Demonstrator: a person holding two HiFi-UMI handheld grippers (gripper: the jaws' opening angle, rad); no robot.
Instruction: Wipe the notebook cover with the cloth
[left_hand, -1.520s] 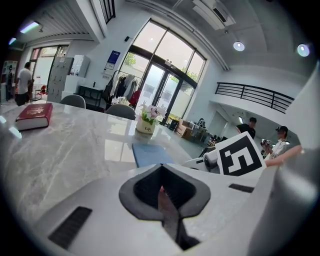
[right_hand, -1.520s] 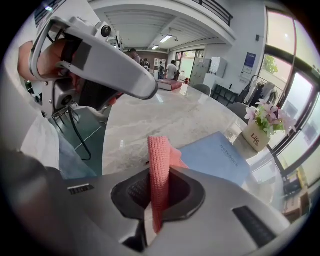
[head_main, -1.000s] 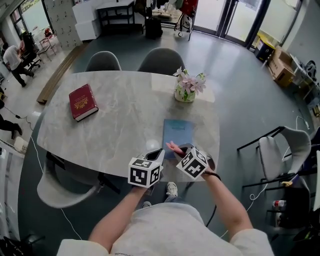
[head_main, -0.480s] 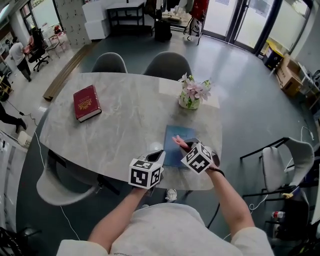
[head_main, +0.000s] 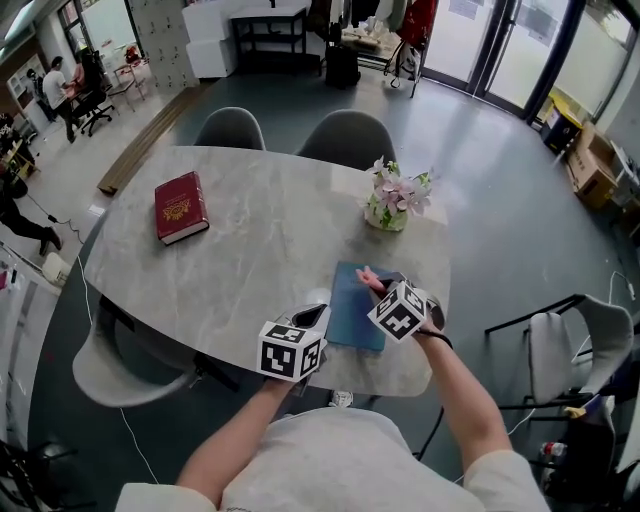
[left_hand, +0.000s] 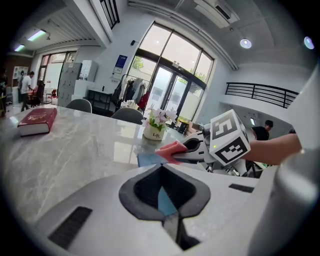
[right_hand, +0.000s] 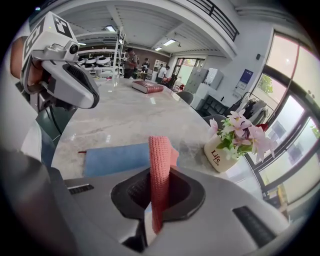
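Having slid farther up the notebook (head_main: 352, 318), my right gripper (head_main: 380, 287) has its jaws pinching the cloth (right_hand: 160, 165), while the left gripper (head_main: 311, 315) sits closed and idle, so the unpinned notebook could skid.

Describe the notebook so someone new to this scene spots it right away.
On the grey marble table, look at the near edge on the right, in front of the flower vase. The notebook lies flat there, under the right gripper with its pink cloth. It is thin and plain blue, unlike the thick red book at the far left.
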